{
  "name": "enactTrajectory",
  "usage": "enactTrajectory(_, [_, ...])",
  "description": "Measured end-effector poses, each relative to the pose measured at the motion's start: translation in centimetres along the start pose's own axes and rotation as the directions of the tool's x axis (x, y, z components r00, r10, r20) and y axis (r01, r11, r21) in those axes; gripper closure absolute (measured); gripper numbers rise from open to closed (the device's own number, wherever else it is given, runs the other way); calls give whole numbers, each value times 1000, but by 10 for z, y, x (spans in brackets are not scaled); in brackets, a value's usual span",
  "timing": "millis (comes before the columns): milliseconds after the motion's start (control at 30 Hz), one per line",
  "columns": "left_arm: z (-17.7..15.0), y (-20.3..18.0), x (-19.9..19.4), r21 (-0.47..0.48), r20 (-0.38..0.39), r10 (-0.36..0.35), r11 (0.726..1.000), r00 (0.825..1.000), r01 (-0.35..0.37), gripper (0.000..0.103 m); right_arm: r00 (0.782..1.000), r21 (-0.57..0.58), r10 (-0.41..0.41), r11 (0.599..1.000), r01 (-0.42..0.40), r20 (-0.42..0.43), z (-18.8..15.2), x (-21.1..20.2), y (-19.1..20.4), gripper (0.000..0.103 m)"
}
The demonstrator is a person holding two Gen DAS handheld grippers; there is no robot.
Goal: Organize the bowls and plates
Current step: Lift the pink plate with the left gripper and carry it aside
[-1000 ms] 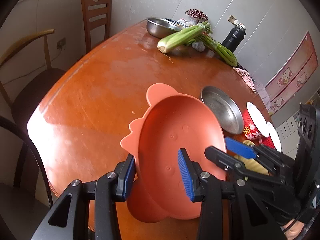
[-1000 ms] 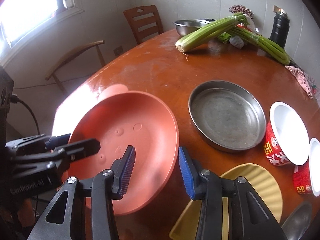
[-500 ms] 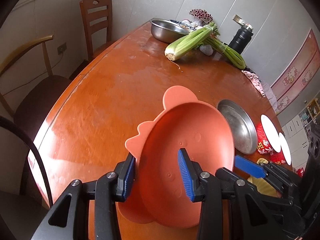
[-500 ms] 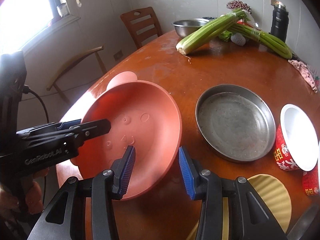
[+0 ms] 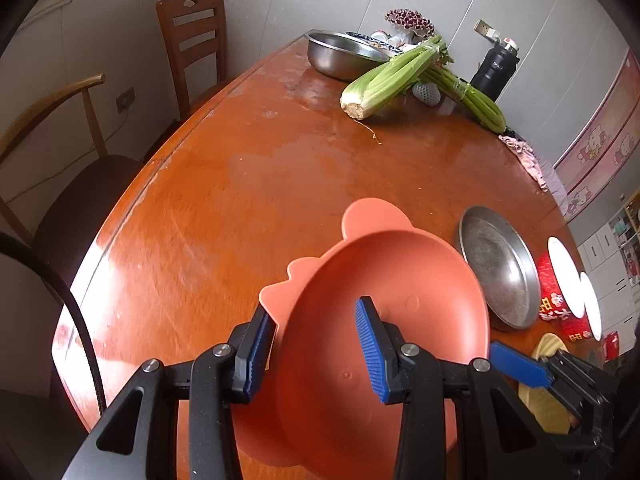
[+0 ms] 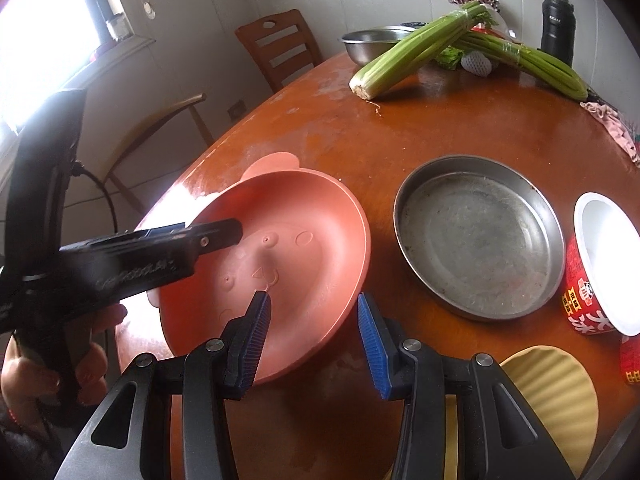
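Left wrist view: the left gripper [image 5: 316, 344], angled down, is clamped on the near-left rim of the tilted orange plate [image 5: 384, 300] above the table [image 5: 240, 184]. A steel pan [image 5: 498, 268] sits right of it.

Right wrist view: the right gripper [image 6: 314, 334] hangs beside the plate's near rim with its fingers drawn in on nothing. A red bowl [image 6: 586, 300] with Chinese writing stands at the right.

On my left gripper [image 6: 216, 236] I read pale lettering like "GenRobot.AI", blurred; the red paper cup [image 6: 588, 304] carries large white Chinese characters, one reading "大"; the black flask [image 6: 557, 28] bears small white lettering I cannot make out.
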State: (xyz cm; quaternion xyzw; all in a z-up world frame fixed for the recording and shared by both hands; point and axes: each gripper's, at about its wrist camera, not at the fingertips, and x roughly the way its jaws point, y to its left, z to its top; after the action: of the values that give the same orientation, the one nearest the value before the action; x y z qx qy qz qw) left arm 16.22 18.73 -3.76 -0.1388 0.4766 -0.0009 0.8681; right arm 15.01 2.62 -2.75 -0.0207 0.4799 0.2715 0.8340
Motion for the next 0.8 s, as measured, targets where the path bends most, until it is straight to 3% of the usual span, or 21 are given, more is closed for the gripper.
enactTrajectory(567, [8, -10, 16, 58, -3, 25, 998, 1000, -24, 61, 997, 33, 50, 998, -49, -52, -8, 4, -2, 55])
enactTrajectory(800, [3, -14, 13, 72, -15, 26, 997, 1000, -25, 52, 998, 45, 48, 998, -46, -36, -10, -4, -6, 55])
